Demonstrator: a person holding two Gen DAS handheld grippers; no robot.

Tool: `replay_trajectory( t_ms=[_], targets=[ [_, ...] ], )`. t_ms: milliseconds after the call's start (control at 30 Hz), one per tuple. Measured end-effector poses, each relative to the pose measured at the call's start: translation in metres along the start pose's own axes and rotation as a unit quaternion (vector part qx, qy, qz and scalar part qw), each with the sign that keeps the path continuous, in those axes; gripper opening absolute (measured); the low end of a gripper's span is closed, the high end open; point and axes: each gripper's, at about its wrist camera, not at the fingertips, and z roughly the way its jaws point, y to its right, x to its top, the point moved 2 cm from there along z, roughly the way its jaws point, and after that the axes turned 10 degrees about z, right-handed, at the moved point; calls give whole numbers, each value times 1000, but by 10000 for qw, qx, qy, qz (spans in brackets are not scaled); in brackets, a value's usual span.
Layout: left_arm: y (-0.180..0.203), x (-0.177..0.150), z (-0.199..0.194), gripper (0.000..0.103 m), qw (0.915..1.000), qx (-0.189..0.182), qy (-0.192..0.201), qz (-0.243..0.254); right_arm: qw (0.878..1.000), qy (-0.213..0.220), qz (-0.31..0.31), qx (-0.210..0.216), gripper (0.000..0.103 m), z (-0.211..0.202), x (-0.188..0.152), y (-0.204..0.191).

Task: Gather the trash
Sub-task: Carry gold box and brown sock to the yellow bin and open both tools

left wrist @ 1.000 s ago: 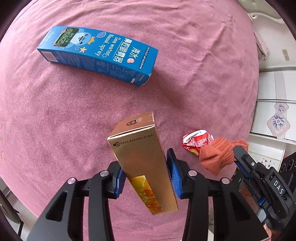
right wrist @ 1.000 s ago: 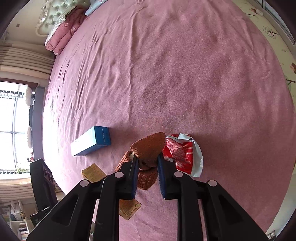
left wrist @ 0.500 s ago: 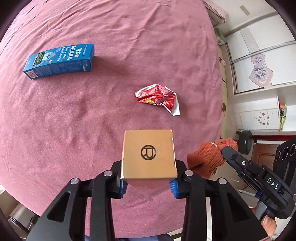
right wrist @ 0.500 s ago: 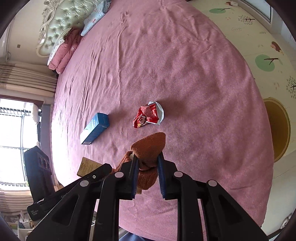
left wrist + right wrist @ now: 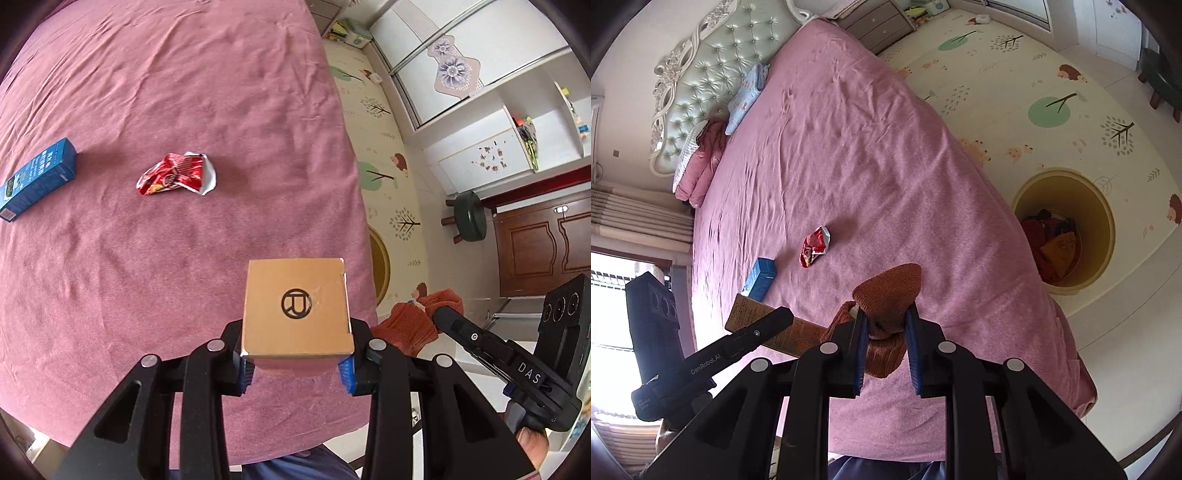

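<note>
Once lifted off the bed (image 5: 886,155) | left hand-held gripper (image 5: 295,369) clenching gold carton (image 5: 297,310) | right hand-held gripper (image 5: 886,354) clenching rust sock (image 5: 890,291) | next: yellow bin (image 5: 1100,221), right.

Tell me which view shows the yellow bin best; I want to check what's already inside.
Right wrist: the yellow bin sits open on the floor beside the bed, contents visible. The left wrist view shows only a sliver of its rim.

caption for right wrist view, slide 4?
Right gripper holds orange sock over pink bed; yellow bin beside it.
</note>
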Motion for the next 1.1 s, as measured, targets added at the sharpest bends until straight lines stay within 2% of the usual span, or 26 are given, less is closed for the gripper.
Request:
replay_trajectory(
  t_ms=[267, 633, 1100],
  targets=[
    [69, 6, 32, 36, 9987, -174, -221, 433, 9989, 322, 343, -78, 19, -35, 18, 57],
    [157, 37, 88, 36, 9918, -305, -648, 1058, 9932, 679, 935, -119, 19, -63, 59, 129],
    [228, 71, 146, 36, 9786, -368, -1063, 1724, 9848, 812, 1519, -221, 20, -67, 100, 187]
  ],
)
